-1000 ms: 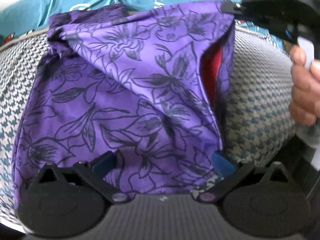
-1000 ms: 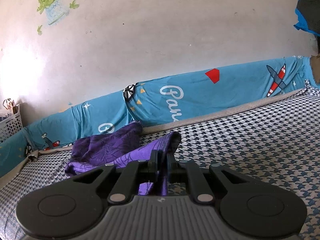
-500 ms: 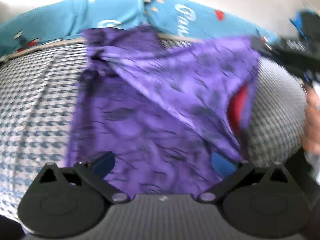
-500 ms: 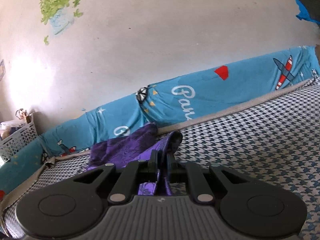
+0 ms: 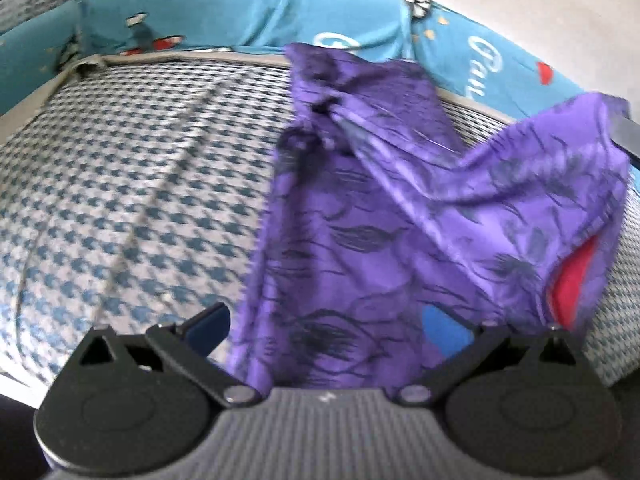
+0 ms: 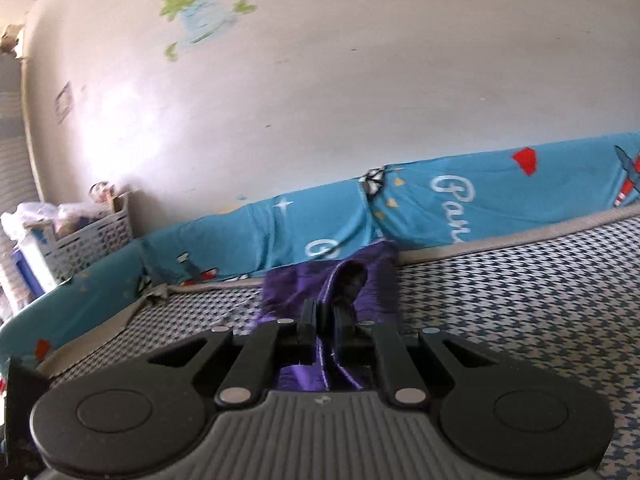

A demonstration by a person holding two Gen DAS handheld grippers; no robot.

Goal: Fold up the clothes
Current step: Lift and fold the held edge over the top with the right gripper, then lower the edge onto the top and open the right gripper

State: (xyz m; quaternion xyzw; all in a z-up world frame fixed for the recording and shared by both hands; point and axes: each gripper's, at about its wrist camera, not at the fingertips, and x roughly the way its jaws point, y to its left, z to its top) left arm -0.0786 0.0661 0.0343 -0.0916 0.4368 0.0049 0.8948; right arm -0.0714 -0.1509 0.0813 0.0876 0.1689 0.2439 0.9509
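On the houndstooth bed (image 5: pixel 120 200), our right tongs (image 6: pixel 325 330) pinch the purple floral garment (image 5: pixel 380 220); our left tongs (image 5: pixel 326 328) stand spread, cloth draped between them.

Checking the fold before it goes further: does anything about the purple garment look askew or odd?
Yes. The purple floral garment lies bunched and twisted on the houndstooth mattress, one corner lifted by the right gripper, whose fingers pinch it. A red lining shows through an opening near its right edge. No damage shows.
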